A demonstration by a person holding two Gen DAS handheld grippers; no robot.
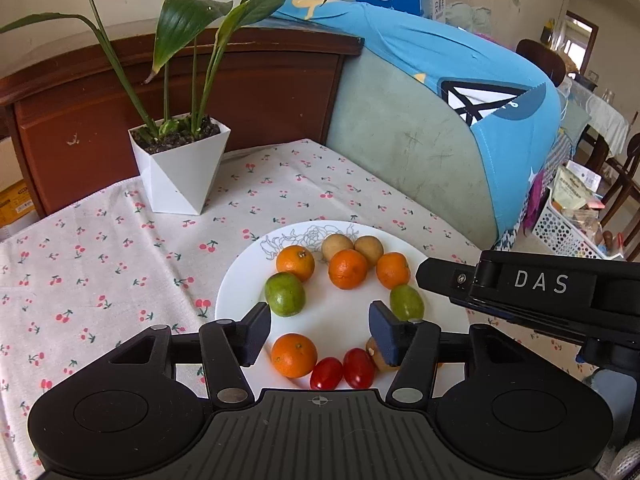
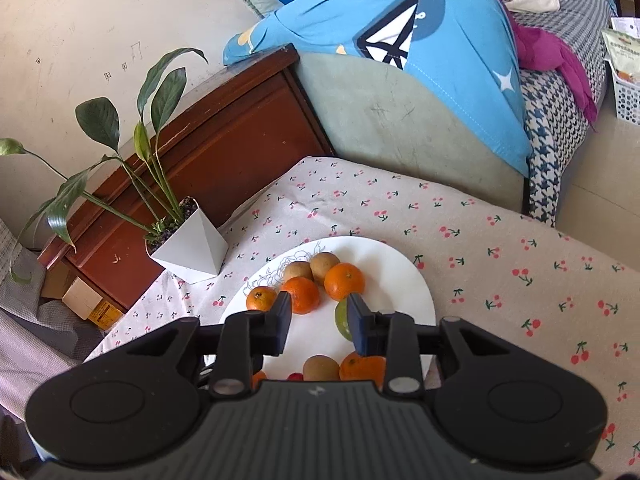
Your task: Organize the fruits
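Left hand-held gripper (image 1: 318,330): nearest the camera, jaws wide apart, nothing held, hovering over near side of plate.
Right hand-held gripper (image 2: 318,322): jaws parted, nothing held, above plate.
Plate (image 1: 240,280): white, on cherry-print cloth of worktop (image 1: 100,248).
Fruits: on plate in loose ring; oranges (image 1: 294,355), green fruits (image 1: 284,294), two brown fruits (image 1: 337,247) at far side, two cherry tomatoes (image 1: 359,368) at near edge.
Potted plant (image 1: 180,164): white pot, far left of plate, well apart.

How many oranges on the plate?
5: three along the far arc, one near-left, one near-right behind the right gripper's finger. More may be hidden.
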